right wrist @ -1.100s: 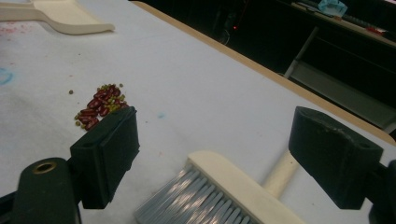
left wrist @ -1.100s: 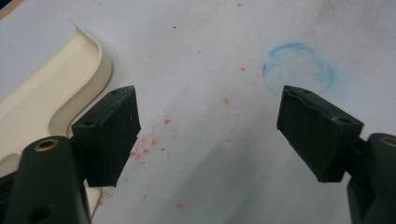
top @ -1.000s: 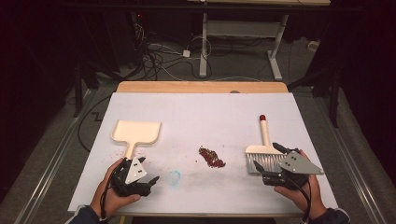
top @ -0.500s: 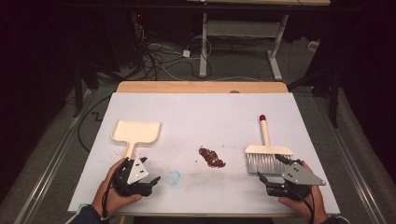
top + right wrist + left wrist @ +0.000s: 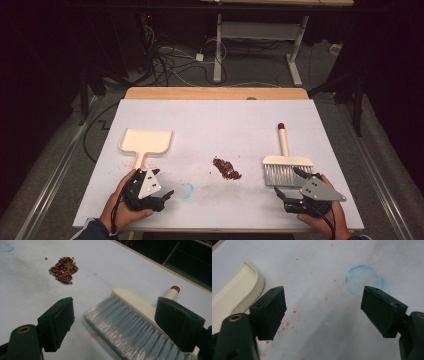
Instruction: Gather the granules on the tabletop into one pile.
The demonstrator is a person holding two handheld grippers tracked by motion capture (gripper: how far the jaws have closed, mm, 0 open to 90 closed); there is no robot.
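Counter (image 5: 215, 120): white sheet covers nearly the whole top, a wood strip (image 5: 215, 93) bare along the far edge; far half open, all items in the near half. Floor beyond carries cables (image 5: 170, 60) and a desk frame (image 5: 260, 35).

Dustpan (image 5: 146, 142), near left, handle pointing to the near edge. Brush (image 5: 286, 162), near right, bristles toward the near edge, red-tipped handle pointing far.

Left hand-held gripper (image 5: 162, 196) rests by the near edge just beside the dustpan handle, jaws wide, nothing between them. Right hand-held gripper (image 5: 287, 185) sits just near of the bristles, jaws wide, empty.

Bean pile (image 5: 226, 168) lies between dustpan and brush. Faint blue ring (image 5: 186, 189) just right of the left gripper.
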